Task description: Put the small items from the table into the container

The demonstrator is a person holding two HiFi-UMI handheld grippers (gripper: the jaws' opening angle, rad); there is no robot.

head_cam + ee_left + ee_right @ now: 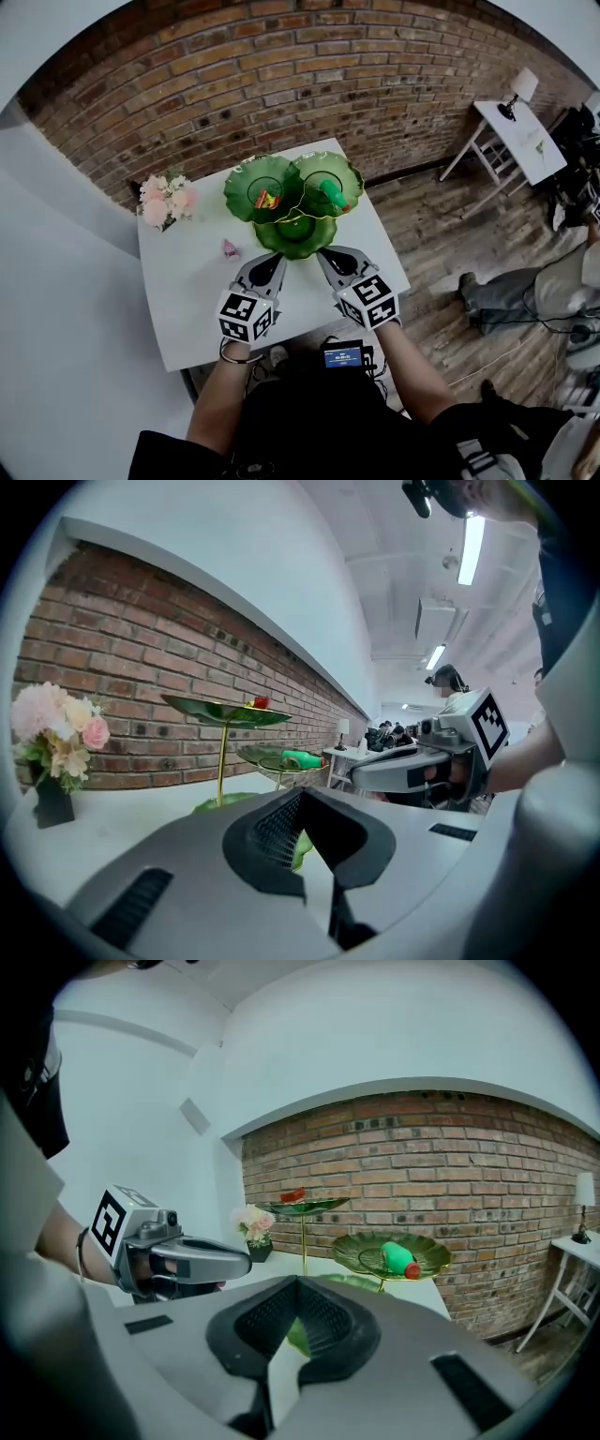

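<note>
As only head view shows, pink item

Three green leaf dishes, two grippers, one pink item, one flower bunch, one green bottle

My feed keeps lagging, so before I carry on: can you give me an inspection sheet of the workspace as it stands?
Surface: white table, mostly bare.
Job's things: red-and-yellow item in the left dish; green item in the right dish; front dish empty; pink item on the table.
Clutter: flowers at the table's far left corner.
Grippers: left hand-held gripper and right hand-held gripper both shut, empty, pointing at the front dish.
Cables: cable on the floor at right.
Surroundings: brick wall, wood floor, side table with lamp, seated person.
</note>
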